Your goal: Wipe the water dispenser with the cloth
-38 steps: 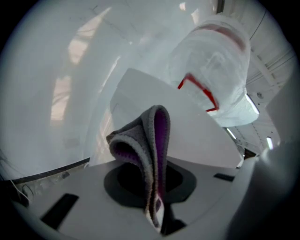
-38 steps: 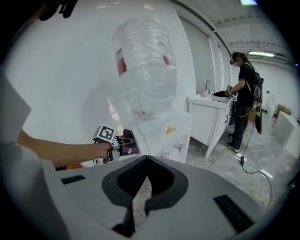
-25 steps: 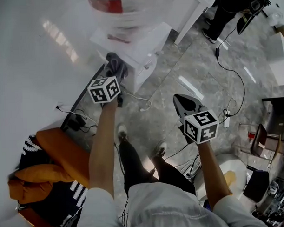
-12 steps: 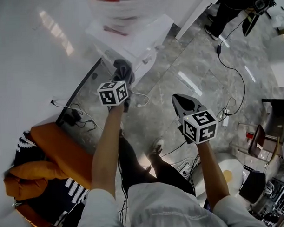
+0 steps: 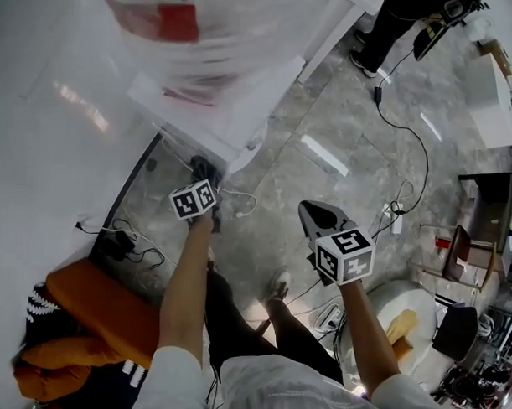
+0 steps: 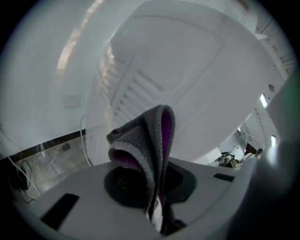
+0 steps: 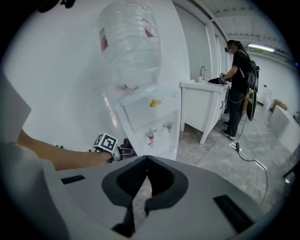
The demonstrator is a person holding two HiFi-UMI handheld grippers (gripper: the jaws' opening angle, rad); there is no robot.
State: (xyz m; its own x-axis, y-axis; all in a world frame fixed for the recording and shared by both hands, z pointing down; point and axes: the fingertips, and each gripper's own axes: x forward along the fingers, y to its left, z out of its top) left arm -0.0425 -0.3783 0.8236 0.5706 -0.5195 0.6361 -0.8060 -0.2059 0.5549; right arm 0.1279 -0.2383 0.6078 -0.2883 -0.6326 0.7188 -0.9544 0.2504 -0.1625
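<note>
Half done at best, I judge: my left gripper (image 5: 205, 176) clamps the cloth (image 6: 149, 140) near the dispenser's (image 7: 149, 112) lower side; right gripper (image 5: 312, 214) closed, empty.

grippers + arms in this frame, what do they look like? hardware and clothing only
Both alike: the left gripper and right gripper have light grey shells with dark jaws tapering to a point. Each carries a white cube printed with black square markers. No cables show on them. Forearms are bare; pale sleeves stop around the elbows.
</note>
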